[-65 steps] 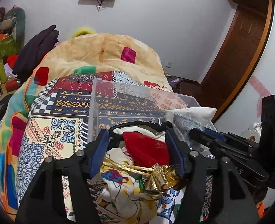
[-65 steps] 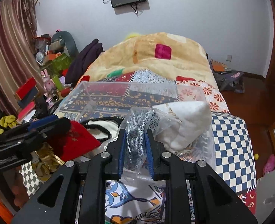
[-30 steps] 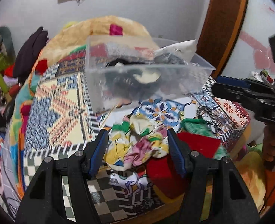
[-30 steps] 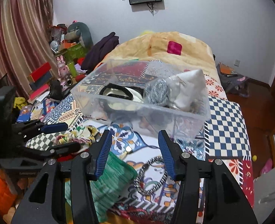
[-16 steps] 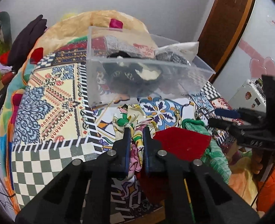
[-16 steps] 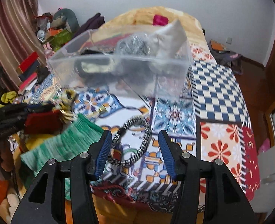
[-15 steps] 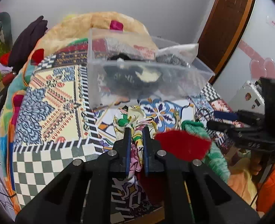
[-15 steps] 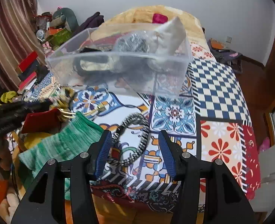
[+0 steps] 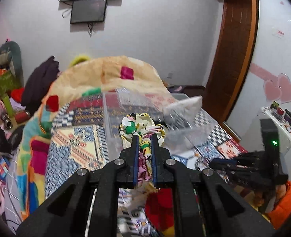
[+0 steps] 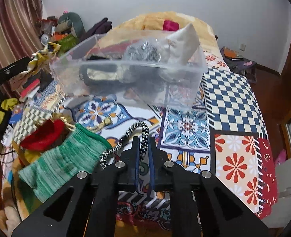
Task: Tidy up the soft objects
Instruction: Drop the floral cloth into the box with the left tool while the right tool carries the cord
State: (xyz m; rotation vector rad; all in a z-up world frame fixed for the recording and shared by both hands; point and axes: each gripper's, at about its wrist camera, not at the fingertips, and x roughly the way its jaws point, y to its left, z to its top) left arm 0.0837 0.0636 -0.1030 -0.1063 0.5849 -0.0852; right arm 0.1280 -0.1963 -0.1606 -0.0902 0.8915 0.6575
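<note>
My left gripper [image 9: 144,138] is shut on a yellow floral cloth [image 9: 140,128] and holds it raised in front of the clear plastic bin [image 9: 113,118]. The cloth also shows in the right wrist view [image 10: 40,58] at the bin's left rim. My right gripper [image 10: 143,141] is shut on a black-and-white braided rope [image 10: 143,132] lying on the patterned bedspread. The bin [image 10: 129,79] holds a white pouch [image 10: 185,41], a grey bundle [image 10: 143,52] and a black-strapped item. A green knit cloth [image 10: 62,158] and a red pouch [image 10: 44,134] lie at the left.
A yellow blanket mound [image 9: 105,75] lies behind the bin. Clutter and toys [image 10: 56,31] stand along the left wall by a curtain. The bed's right edge [image 10: 271,158] drops to a wooden floor. A wooden door [image 9: 234,49] is at the right.
My left gripper has lifted the floral cloth off the bed up towards the bin. My right gripper has closed on the braided rope.
</note>
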